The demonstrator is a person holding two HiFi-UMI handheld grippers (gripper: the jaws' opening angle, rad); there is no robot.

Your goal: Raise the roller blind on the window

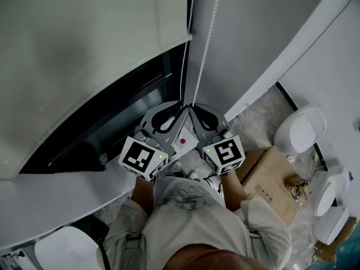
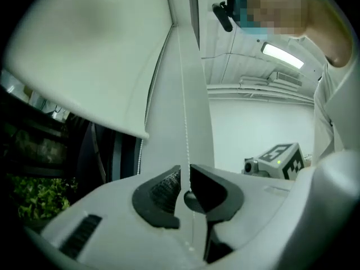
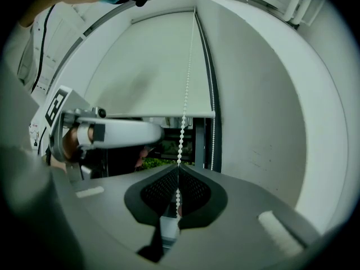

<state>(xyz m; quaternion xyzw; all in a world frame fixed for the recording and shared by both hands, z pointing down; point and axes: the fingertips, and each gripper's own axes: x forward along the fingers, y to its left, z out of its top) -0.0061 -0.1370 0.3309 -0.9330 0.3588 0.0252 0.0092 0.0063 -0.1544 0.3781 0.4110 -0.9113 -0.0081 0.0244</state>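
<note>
The right gripper (image 3: 178,172) is clamped on the bead chain (image 3: 184,106). The left gripper (image 2: 185,179) stands narrowly apart, chain running between. Cardboard box (image 1: 269,180) at 4 o'clock in head view: print too small to read.

Light was dim and greenish; a ceiling strip lamp (image 2: 283,55) glared. The 2 gripper views bowed at black-vignetted edges.

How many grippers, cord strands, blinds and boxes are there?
Grippers: 2, left gripper and right gripper
Cord strands: 2
Blind: 1
Box: 1
Total: 6
</note>
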